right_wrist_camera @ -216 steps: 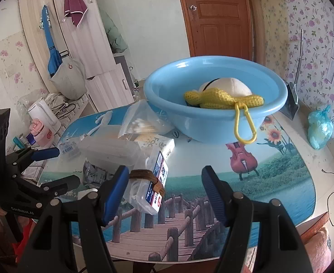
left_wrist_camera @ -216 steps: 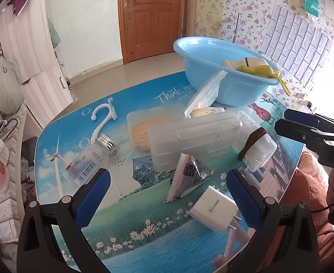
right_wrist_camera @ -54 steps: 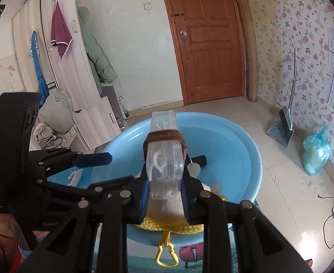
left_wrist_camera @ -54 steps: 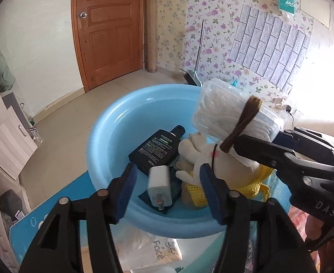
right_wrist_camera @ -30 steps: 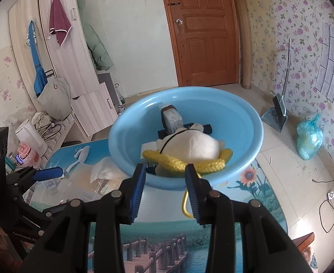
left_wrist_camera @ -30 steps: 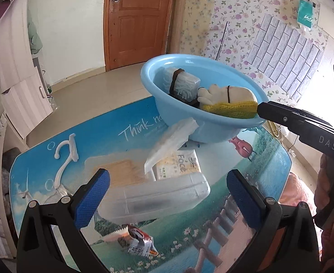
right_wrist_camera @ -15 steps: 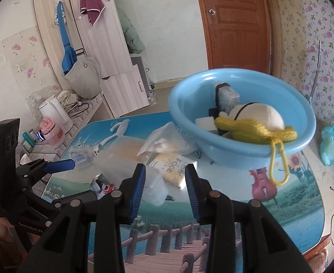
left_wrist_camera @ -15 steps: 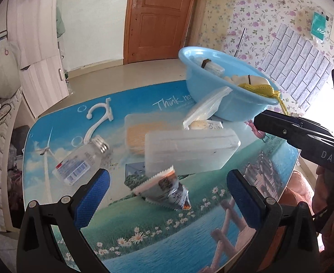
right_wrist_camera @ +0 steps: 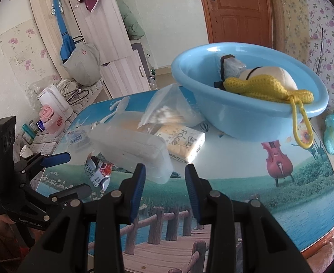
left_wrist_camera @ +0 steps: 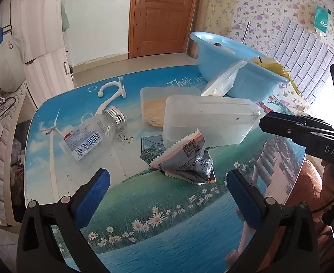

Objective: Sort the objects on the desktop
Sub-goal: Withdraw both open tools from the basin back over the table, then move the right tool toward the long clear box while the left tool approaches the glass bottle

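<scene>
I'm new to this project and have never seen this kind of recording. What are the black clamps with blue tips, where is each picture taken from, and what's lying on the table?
There is no robot here. A person holds a hand-held gripper in each hand, and a fisheye camera on each looks forward along its two blue-padded fingers.

One view looks out from the left hand-held gripper, which is wide open and empty. The other looks out from the right hand-held gripper, open more narrowly and also empty.

On the picture-printed table lie a snack packet, a frosted plastic box, a tipped glass bottle, a white hook, a bag of cotton swabs and a tissue pack. The blue basin already holds a yellow knitted item and other things.
</scene>
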Tool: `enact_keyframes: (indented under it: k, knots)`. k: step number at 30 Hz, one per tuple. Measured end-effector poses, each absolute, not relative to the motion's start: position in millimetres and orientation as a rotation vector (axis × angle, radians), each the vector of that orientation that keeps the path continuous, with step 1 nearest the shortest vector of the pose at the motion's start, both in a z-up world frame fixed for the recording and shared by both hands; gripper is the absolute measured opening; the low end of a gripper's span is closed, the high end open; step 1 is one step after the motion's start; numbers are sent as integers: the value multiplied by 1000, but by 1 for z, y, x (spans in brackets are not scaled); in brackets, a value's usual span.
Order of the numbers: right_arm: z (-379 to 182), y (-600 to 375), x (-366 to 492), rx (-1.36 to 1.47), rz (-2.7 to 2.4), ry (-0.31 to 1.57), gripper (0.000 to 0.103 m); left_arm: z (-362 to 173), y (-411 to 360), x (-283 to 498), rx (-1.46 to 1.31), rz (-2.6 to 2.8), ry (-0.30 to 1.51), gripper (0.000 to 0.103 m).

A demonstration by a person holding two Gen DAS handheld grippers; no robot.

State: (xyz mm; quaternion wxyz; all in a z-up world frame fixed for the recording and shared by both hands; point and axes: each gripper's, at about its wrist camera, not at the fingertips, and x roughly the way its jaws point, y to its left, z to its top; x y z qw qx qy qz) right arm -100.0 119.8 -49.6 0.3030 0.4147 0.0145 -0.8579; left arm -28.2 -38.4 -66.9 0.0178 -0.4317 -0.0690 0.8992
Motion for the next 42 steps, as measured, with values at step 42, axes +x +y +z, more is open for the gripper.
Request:
enact_keyframes:
  k: [42]
  knots:
    - [-70, 112, -95, 1162, -2254, 95, 43, -86, -20, -25, -1408, 2734, -4, 103]
